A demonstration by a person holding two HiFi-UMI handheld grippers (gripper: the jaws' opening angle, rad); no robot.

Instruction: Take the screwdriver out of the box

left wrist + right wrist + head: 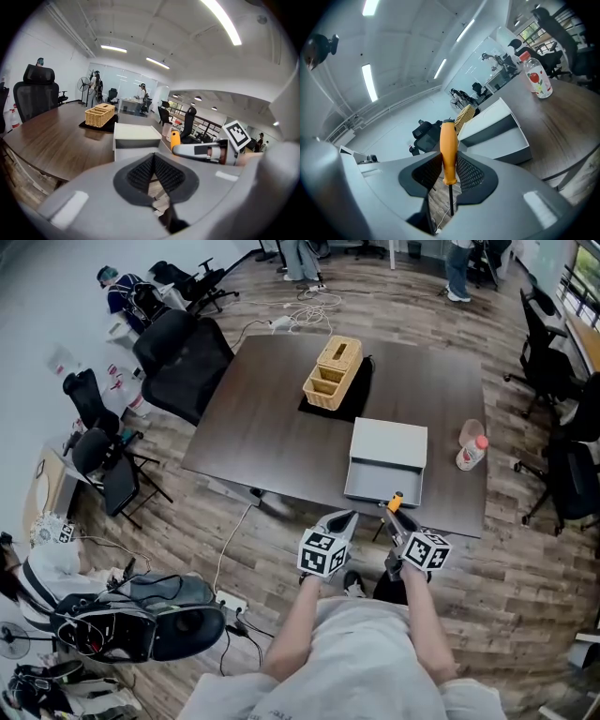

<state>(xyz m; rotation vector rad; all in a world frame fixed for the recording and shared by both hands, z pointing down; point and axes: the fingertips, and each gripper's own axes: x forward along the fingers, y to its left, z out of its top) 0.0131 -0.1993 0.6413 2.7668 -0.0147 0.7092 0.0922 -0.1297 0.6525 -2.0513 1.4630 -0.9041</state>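
Box (387, 463) at table (272, 427) front edge, wicker basket (333, 371) on mat (362, 392) behind it, bottle (472, 453) right of box; right gripper (393, 519) with screwdriver (395, 503) before box.

A wicker basket (334, 371) is being borne on a black mat (362, 382) toward the far side of a dark table (272, 432). A red-capped bottle (472, 454) is being kept upright near the table's right edge, beside a pinkish object (472, 430). Black office chairs (183, 357) are being seen around the table, and a dark bag (159, 610) on the wood floor.
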